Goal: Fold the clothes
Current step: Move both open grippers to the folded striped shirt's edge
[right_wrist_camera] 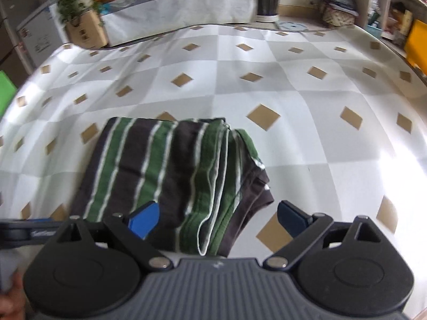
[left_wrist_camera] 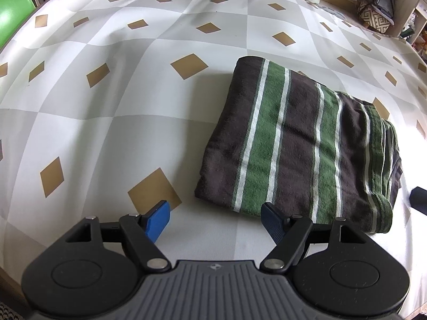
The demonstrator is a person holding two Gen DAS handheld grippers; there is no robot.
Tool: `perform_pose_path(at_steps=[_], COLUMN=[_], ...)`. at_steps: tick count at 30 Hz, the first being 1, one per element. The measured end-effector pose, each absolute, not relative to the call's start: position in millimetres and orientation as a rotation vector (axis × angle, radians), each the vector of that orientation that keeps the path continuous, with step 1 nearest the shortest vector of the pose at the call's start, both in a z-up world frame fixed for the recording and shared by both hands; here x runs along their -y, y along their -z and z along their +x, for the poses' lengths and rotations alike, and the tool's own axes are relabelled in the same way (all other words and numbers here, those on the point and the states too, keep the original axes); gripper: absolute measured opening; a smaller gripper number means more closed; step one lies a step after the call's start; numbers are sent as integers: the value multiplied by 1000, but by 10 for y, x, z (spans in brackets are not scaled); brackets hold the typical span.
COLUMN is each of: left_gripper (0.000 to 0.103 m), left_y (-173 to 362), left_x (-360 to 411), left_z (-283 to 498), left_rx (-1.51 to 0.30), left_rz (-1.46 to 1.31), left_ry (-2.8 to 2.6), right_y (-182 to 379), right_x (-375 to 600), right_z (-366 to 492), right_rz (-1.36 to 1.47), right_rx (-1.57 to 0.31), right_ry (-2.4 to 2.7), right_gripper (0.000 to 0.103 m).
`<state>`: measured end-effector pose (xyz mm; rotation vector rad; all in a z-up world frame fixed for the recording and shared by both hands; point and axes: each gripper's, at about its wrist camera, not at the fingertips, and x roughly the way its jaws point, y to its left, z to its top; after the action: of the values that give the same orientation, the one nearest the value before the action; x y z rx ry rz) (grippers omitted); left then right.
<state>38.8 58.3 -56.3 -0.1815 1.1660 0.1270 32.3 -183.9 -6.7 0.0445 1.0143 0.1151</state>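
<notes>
A folded garment (left_wrist_camera: 299,144), dark brown with green and white stripes, lies flat on the checked cloth. In the left wrist view my left gripper (left_wrist_camera: 217,220) stands open near the garment's near left corner, with only cloth surface between its blue fingers (left_wrist_camera: 157,221). In the right wrist view the same garment (right_wrist_camera: 170,176) lies below my right gripper (right_wrist_camera: 218,220), its layered edges at the right side. The right gripper's jaws stand wide apart above the garment's near right corner, and the pads do not touch it.
The checked white and grey cloth (right_wrist_camera: 293,101) with tan diamonds covers the whole surface. A cardboard box (right_wrist_camera: 85,32) with a plant, a long covered table (right_wrist_camera: 181,8) and shelves (right_wrist_camera: 395,13) stand beyond the far edge. A hand (right_wrist_camera: 10,301) shows at the lower left.
</notes>
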Motion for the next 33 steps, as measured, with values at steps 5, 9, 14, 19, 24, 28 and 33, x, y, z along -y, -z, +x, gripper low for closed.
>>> perform_pose_path(at_steps=[5, 9, 14, 19, 24, 28, 33], left_gripper=[75, 75, 75, 75, 75, 76, 76], left_y=[582, 590, 534, 419, 414, 512, 586], left_x=[-536, -480, -456, -379, -283, -301, -209], left_z=[420, 454, 558, 655, 686, 701, 729], left_rx=[-1174, -1184, -1189, -1191, -1193, -1228, -1236], left_rz=[-177, -154, -124, -65, 35, -24, 1], left_ry=[-118, -114, -110, -41, 18, 27, 34], right_y=[3, 78, 79, 168, 159, 213, 300], right_x=[1959, 2047, 2087, 2115, 2070, 2057, 1990], right_z=[390, 462, 554, 596, 591, 610, 642], right_rz=[51, 168, 194, 208, 163, 154, 128], right_rx=[-1056, -1080, -1037, -1069, -1051, -1080, -1108], right_ry=[-177, -193, -187, -188, -186, -176, -177], right_gripper=[96, 92, 92, 86, 85, 85, 85])
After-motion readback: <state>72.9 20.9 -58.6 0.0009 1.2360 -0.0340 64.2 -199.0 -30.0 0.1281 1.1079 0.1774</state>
